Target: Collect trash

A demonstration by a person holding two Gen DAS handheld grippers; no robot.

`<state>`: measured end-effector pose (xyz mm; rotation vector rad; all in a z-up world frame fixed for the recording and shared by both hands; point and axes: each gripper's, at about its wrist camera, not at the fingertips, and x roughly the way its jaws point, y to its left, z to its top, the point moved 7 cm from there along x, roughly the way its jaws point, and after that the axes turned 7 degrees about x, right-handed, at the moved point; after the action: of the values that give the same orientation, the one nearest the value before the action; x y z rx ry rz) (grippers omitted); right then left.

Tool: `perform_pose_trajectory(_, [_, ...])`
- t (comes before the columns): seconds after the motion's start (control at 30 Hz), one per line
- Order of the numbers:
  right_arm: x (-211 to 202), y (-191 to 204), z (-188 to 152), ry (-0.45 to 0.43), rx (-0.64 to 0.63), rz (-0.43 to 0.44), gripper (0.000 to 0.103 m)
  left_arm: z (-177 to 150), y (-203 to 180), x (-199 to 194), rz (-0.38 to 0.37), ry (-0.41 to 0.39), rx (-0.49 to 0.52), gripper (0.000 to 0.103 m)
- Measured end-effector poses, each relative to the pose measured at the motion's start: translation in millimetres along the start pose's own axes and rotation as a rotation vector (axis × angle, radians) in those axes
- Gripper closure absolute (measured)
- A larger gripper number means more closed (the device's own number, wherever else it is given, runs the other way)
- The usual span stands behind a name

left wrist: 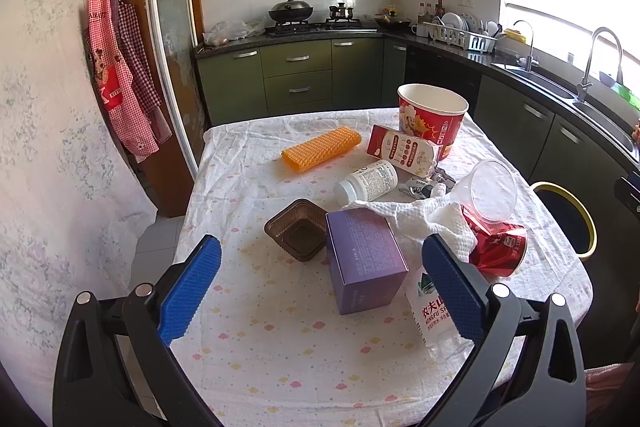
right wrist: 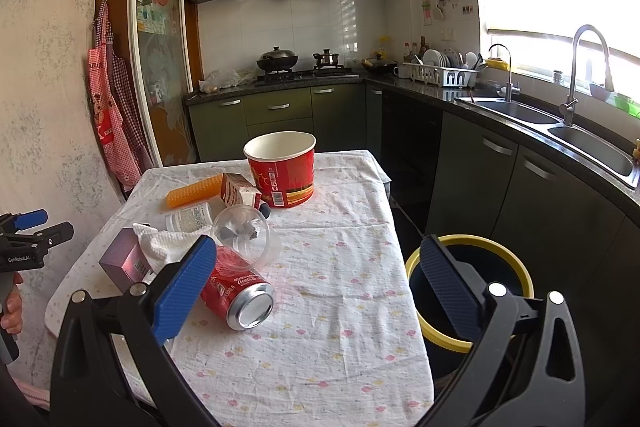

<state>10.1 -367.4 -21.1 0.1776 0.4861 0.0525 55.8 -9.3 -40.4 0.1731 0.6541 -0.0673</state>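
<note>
A crushed red can (right wrist: 240, 297) is seen lying on its side on the table (right wrist: 340, 307), just beside the left finger of the right gripper (right wrist: 316, 291), its long axis angled toward the camera. Both the right gripper and the left gripper (left wrist: 320, 291) are held spread and empty. The yellow-rimmed bin (right wrist: 416, 267) is placed off the table's right edge, so the right hand is judged nearer.

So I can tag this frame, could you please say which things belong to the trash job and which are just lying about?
Job: red can, clear cup, purple box, paper bucket, bin.
Lying about: wok, dish rack, aprons.
</note>
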Motion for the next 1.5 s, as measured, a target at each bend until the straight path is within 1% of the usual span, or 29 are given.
perform_pose_trajectory(0.2, [6.2, 0.6, 0.6, 0.004, 0.000, 0.000, 0.006, -1.6, -2.3, 2.0, -0.008, 0.008, 0.004, 0.004])
perform_pose_trajectory(1.5, [8.1, -2.4, -6.3, 0.011, 0.005, -0.001, 0.006, -6.2, -4.9, 6.5, -0.017, 0.021, 0.008, 0.004])
